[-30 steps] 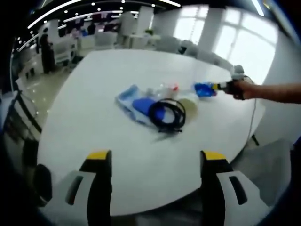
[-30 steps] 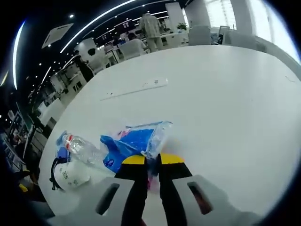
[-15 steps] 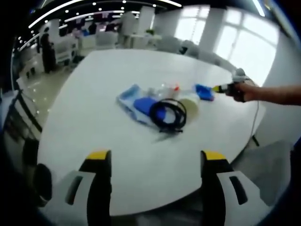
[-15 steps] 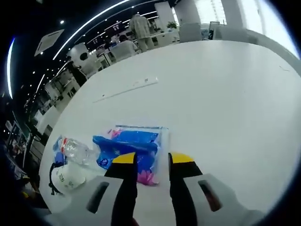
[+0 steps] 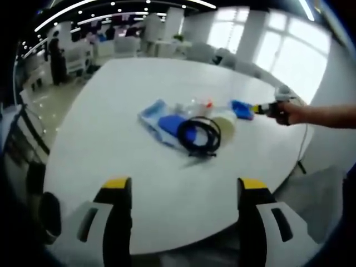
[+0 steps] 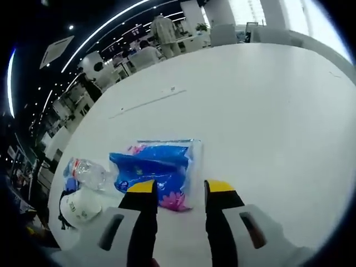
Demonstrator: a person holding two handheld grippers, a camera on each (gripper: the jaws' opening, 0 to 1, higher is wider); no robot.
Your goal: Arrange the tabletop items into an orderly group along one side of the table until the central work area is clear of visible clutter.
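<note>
R claw [image 6: 179, 192] low over the white desk [image 6: 267, 111], jaws a bit apart, holding nothing. Just ahead of the tips, partly between them: a clear plastic bag [image 6: 158, 169] lying flat, w/ a blue pack and a pink bit inside. Left of the claw, near the bag: a clear water bottle [image 6: 84, 173] on its side, contents can't tell. Nearer and left of that, a white cup [image 6: 78, 207], tipped. Far ahead, well apart, a thin white strip [image 6: 146, 103] on the desk. Beyond: office w/ chairs, people, ceiling light strips.

L claw [image 5: 183, 192] wide, holding nothing, over the near desk edge. Well ahead, mid-desk: black cable coil [image 5: 199, 135] lying over a blue packet [image 5: 167, 123]; bottle and cup just behind it, blurry. Right of that group, the blue-filled bag w/ the other claw right beside it, held by a hand [image 5: 283, 112]. Far side: windows, white chairs.
</note>
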